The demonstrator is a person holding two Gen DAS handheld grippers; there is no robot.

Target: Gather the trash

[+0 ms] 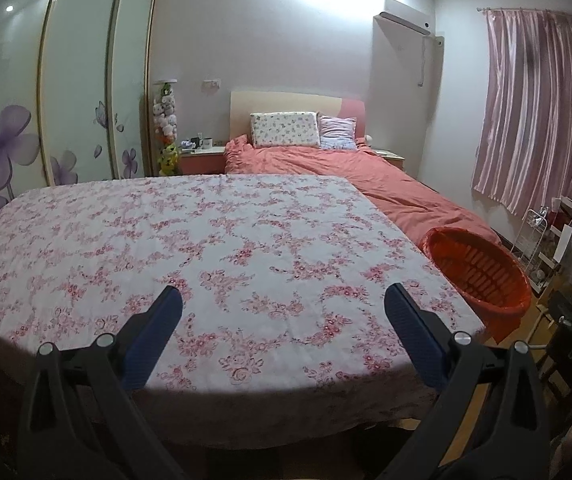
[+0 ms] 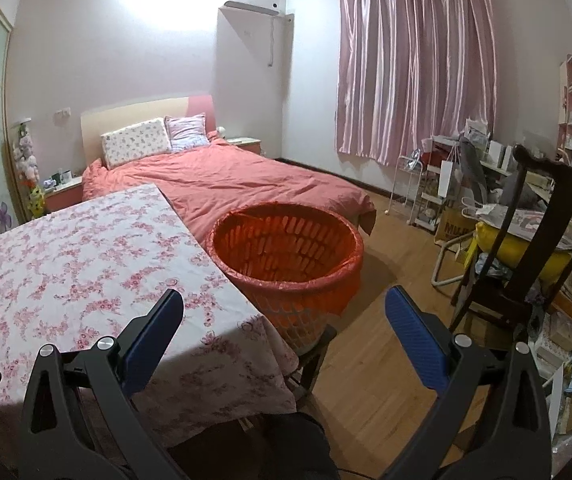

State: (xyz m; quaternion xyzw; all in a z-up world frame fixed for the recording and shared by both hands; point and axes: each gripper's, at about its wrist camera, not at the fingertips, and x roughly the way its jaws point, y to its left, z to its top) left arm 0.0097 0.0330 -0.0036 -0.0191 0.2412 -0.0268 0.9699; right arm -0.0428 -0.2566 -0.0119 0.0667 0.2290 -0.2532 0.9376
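Floral cloth covers the tabletop (image 1: 205, 240) ahead of the left claw (image 1: 283, 302), whose blue fingers are spread wide and hold nothing. No trash shows on the cloth. The bin (image 1: 482, 276) sits ahead and to the right of the claw, just off the tabletop's edge.

In the right wrist view, the right claw (image 2: 284, 304) is likewise spread and empty, with the orange-lined bin directly ahead, beside the tabletop's corner and mounted on a stool. No trash is visible here either. The bin looks like light slotted plastic, its liner thin and easily torn; the stiff rim seems the best hold.
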